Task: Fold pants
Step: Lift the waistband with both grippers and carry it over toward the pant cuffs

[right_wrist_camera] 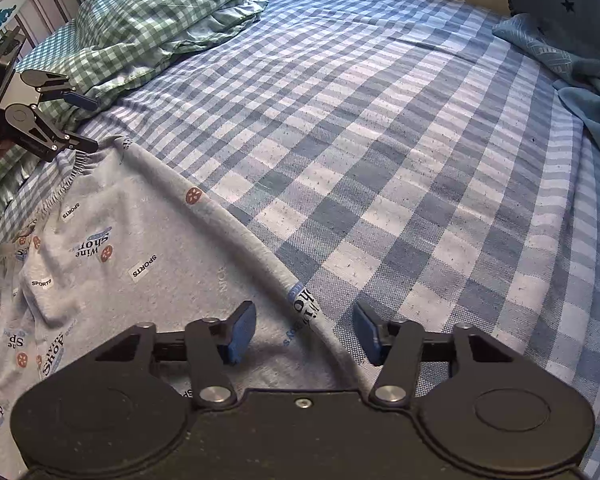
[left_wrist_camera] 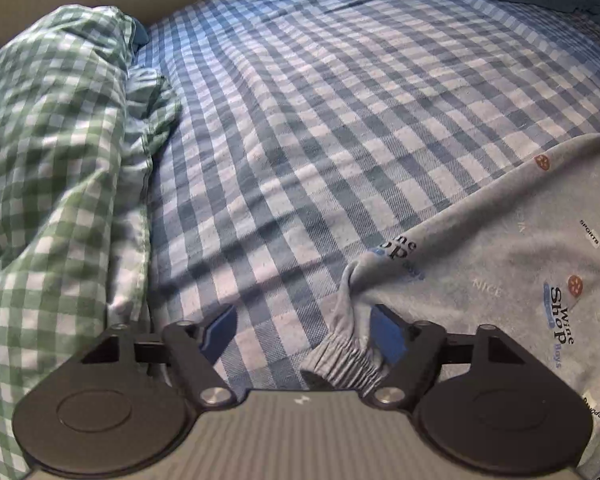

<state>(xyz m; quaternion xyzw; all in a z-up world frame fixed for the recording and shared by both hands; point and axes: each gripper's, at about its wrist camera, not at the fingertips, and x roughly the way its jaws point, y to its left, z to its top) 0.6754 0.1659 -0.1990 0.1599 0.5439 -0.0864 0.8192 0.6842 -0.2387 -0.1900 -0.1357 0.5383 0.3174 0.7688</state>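
**Count of things on the bed**

One pair of grey printed pants [right_wrist_camera: 112, 248], one blue checked bed sheet [right_wrist_camera: 380, 140], one green checked pillow [left_wrist_camera: 56, 152], one rumpled teal blanket [right_wrist_camera: 580, 80], two hand-held grippers: left hand-held gripper [left_wrist_camera: 304, 334], right hand-held gripper [right_wrist_camera: 305, 334].

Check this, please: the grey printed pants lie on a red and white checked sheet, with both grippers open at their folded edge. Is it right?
One thing is wrong: the sheet is blue and white checked, not red, as the right wrist view shows. The rest holds: the grey printed pants lie on it, and the left gripper and the right gripper stand open at the folded edge.
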